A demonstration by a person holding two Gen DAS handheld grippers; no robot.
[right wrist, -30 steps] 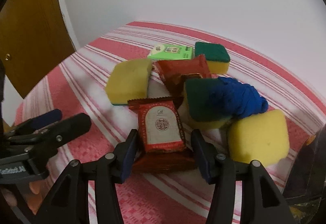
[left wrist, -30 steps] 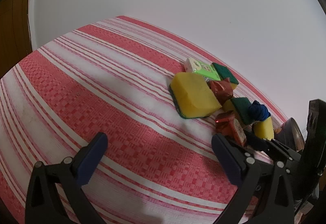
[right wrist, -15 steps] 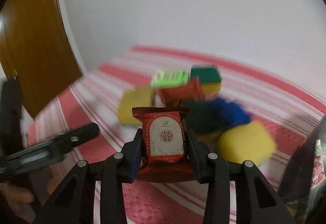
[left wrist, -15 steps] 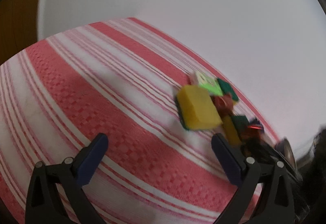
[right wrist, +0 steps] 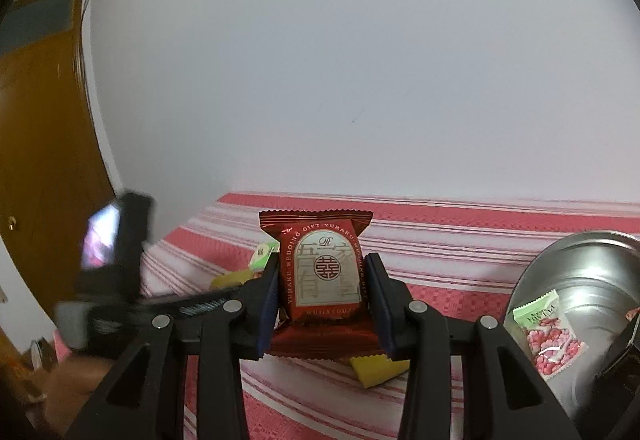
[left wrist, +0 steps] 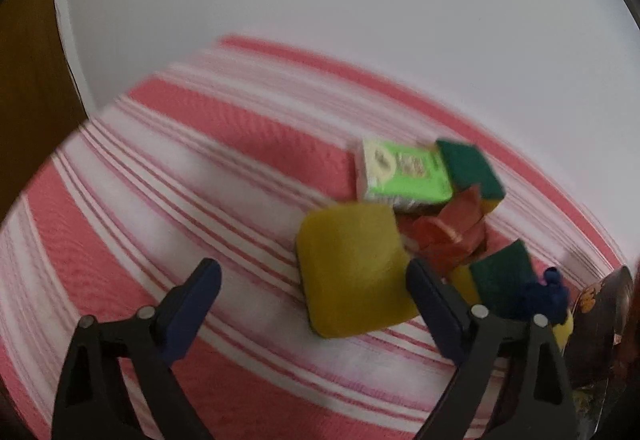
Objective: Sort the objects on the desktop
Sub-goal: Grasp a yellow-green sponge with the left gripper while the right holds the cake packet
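My right gripper is shut on a red snack packet and holds it upright above the striped cloth. My left gripper is open and empty just in front of a yellow sponge. Behind the sponge lie a green-and-white box, a crumpled red packet, a green-topped sponge, another green-topped sponge and a blue cloth wad. The left view is blurred.
A metal bowl stands at the right with a pink-and-green snack packet in it. The red-and-white striped tablecloth covers the table. A white wall is behind and a wooden door at the left. The left tool's body shows in the right view.
My right gripper has closed on the red packet, lifted it off the pile and swung right toward the metal bowl. My left gripper has moved closer to the yellow sponge.
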